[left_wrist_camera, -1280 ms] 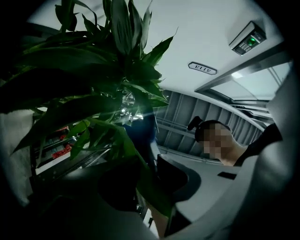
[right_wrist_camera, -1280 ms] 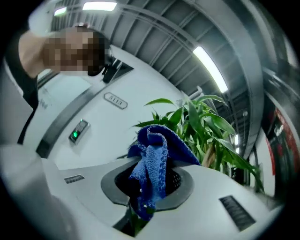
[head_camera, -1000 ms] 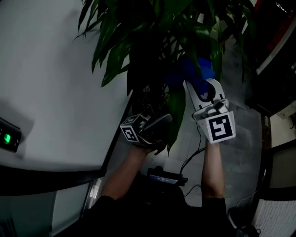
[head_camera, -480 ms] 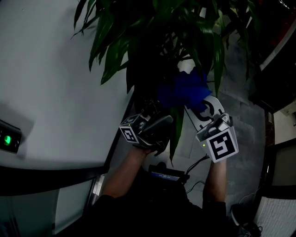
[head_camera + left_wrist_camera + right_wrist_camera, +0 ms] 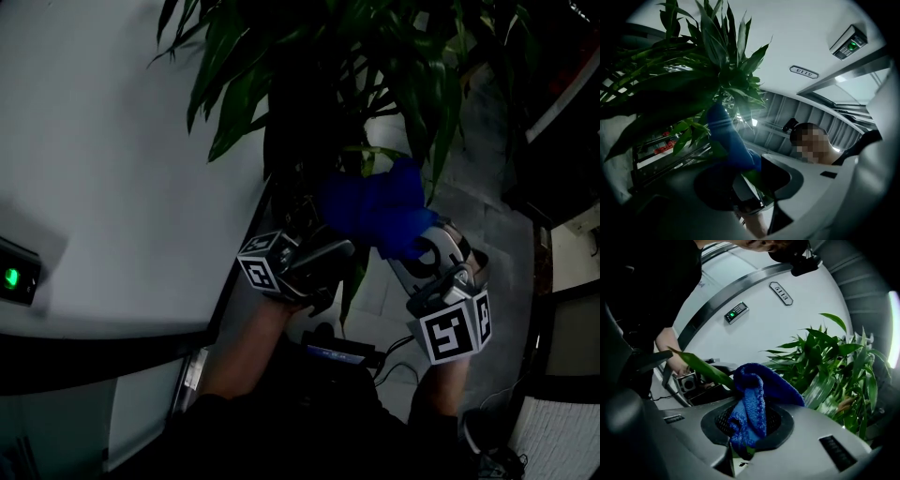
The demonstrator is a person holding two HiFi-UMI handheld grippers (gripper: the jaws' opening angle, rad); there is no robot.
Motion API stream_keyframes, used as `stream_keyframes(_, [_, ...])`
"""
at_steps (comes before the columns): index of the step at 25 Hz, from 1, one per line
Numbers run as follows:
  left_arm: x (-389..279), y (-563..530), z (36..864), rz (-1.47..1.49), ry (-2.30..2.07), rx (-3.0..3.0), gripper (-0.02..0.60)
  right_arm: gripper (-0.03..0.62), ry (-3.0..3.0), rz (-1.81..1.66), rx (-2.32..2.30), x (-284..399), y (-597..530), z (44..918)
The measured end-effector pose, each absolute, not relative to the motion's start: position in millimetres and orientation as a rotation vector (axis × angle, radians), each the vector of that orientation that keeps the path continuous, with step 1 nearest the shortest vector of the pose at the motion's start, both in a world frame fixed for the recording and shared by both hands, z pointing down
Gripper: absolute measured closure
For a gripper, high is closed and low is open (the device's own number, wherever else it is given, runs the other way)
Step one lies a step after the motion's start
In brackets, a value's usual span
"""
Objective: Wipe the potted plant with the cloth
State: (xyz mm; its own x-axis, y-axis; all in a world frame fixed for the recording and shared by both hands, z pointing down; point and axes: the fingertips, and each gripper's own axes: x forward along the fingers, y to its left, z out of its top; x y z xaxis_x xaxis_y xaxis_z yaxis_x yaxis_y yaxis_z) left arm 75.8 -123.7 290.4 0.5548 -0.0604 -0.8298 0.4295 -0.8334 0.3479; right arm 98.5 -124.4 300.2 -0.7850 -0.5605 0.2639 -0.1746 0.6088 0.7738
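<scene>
The potted plant (image 5: pixel 309 75) fills the top of the head view with long dark green leaves. One leaf (image 5: pixel 352 281) hangs down between my two grippers. The blue cloth (image 5: pixel 375 211) is bunched around that leaf, and my right gripper (image 5: pixel 412 242) is shut on it. In the right gripper view the cloth (image 5: pixel 750 399) sits in the jaws and the leaf (image 5: pixel 701 367) sticks out to the left. My left gripper (image 5: pixel 323 258) points up beside the leaf. Its jaws have just been opening and stand apart, with the leaf (image 5: pixel 754 178) in the gap.
A white curved wall panel (image 5: pixel 112 169) with a green-lit keypad (image 5: pixel 17 279) stands to the left. A dark device with cables (image 5: pixel 337 356) lies on the grey tiled floor (image 5: pixel 487 225) below my hands. Dark furniture (image 5: pixel 562 169) lines the right edge.
My right gripper has slid down and towards me along the leaf, taking the blue cloth with it. The left gripper has stayed where it was.
</scene>
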Motion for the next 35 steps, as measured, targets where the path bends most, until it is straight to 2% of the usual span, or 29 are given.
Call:
stream_keyframes(3, [73,-120,293,-1.227,0.296,2.272,0.408,0.516,-2.331,-1.035,0.549,98,-113,294])
stream_keyframes(8, [72,-119,292,-1.209,0.288,2.299,0.408,0.516,-2.408,-1.051,0.915,107,-132,212])
stream_keyframes(12, [79,-114,294,-1.164,0.29,2.35,0.408,0.515,-2.5,-1.198,1.011,77,-134,164])
stream_keyframes(14, [79,-110,292,-1.173,0.3,2.351,0.408,0.515,-2.506,-1.176,0.948,57,-148,179])
stream_keyframes(18, [73,-107,291,-1.222,0.304,2.315,0.408,0.516,-2.523,-0.685,0.919,61,-186,262])
stream_keyframes(23, [67,-108,293,-1.244,0.286,2.296,0.403,0.516,-2.791,-0.331,0.845,72,-181,279])
stream_keyframes(35, [60,-85,314,-1.144,0.277,2.33,0.377,0.516,-2.752,-0.283,0.699,67,-120,300])
